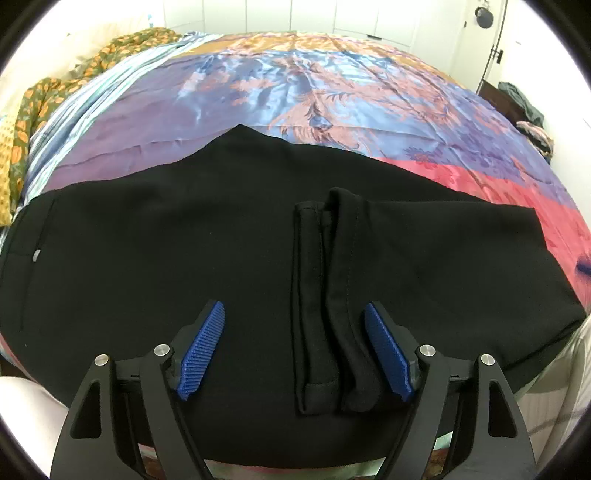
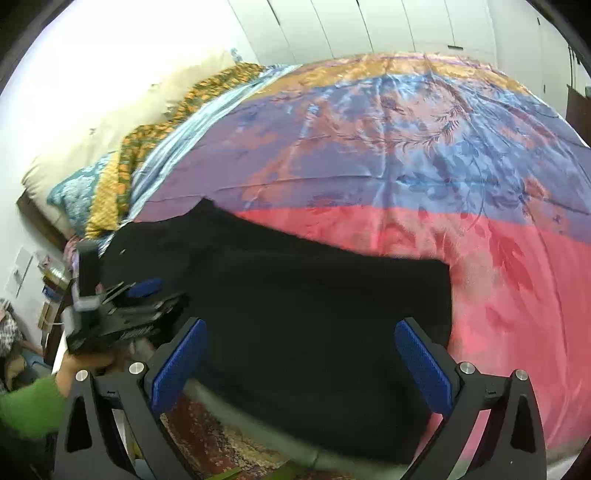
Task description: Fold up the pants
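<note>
Black pants (image 1: pixel 184 240) lie folded flat on the bed, near its front edge; leg hems (image 1: pixel 325 295) lie on top, pointing toward me. My left gripper (image 1: pixel 295 325) is open just above the pants, with the blue pads (image 1: pixel 203 347) on either side of the hems. In the right wrist view the pants (image 2: pixel 314 295) fill the lower middle. My right gripper (image 2: pixel 301 354) is open over their right part and holds nothing. The left gripper (image 2: pixel 122 306) shows there at the left, held by a hand with a green sleeve.
A satin bedspread (image 1: pixel 314 92) in blue, purple, orange and pink covers the bed. A patterned blanket (image 1: pixel 55 103) and pillows (image 2: pixel 110 122) lie at the left. White cupboards (image 2: pixel 369 26) stand behind. Clothes (image 1: pixel 524 107) lie at the far right. A rug (image 2: pixel 207 435) lies below the bed edge.
</note>
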Demonstrator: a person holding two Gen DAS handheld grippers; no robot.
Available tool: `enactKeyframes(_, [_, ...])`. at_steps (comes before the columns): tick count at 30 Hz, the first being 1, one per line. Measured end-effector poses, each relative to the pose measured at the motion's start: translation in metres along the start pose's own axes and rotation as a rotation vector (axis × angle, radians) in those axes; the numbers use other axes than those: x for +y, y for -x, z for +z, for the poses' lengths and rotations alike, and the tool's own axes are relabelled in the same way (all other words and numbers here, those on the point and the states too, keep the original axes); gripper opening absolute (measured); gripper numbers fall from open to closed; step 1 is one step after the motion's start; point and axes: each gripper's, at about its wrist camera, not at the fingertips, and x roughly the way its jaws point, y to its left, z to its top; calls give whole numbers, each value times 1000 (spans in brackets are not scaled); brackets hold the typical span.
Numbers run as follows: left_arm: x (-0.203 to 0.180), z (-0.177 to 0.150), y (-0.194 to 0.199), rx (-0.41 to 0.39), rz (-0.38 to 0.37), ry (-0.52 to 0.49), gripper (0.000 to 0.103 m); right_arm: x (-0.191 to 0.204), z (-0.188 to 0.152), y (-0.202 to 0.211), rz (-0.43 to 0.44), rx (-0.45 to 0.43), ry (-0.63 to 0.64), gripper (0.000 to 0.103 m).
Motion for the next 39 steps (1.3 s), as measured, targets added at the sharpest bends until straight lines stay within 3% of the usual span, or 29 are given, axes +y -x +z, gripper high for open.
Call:
enactKeyframes(3, [0, 0, -2, 3, -6, -3, 82, -18, -38, -32, -13, 119, -81, 102])
enactKeyframes(7, [0, -1, -2, 2, -6, -3, 82, -9, -31, -15, -40, 48, -42, 101])
enactKeyframes(10, [-1, -2, -2, 2, -4, -2, 82, -9, -25, 9, -22, -52, -61, 102])
enactKeyframes(11, [-1, -1, -2, 1, -4, -3, 82, -9, -26, 7, -26, -42, -68, 102])
enactKeyframes(14, [-1, -2, -3, 3, -7, -5, 84, -28, -48, -26, -41, 134, -151, 102])
enactKeyframes(15, [-1, -2, -2, 2, -4, -8, 84, -29, -48, -25, -40, 116, -149, 102])
enactKeyframes(21, [-1, -2, -4, 3, -4, -8, 84, -28, -2, 9, -5, -38, -160, 102])
enactKeyframes(23, [-1, -2, -4, 2, -3, -11, 84, -36, 14, 9, -9, -51, -161, 102])
enactKeyframes(26, [-1, -2, -4, 2, -4, -11, 85, -50, 20, -12, 10, -10, -183, 102])
enactKeyframes(28, [-1, -2, -4, 1, -7, -13, 85, -65, 10, -47, 37, 92, -232, 102])
enactKeyframes(29, [-2, -2, -4, 0, -5, -16, 85, -70, 5, -55, 49, 92, -238, 102])
enactKeyframes(32, [-2, -3, -4, 0, -4, -17, 86, -64, 6, -47, 30, 56, -202, 102])
enactKeyframes(35, [-3, -3, -5, -1, -2, -15, 87, -65, 11, -14, 38, -83, -221, 101])
enactKeyframes(37, [-2, -4, -5, -2, -1, -15, 88, -75, 10, 8, -4, -183, -238, 103])
enactKeyframes(39, [-2, -4, -5, -2, 1, -13, 89, -102, 7, 15, -45, -206, -303, 103])
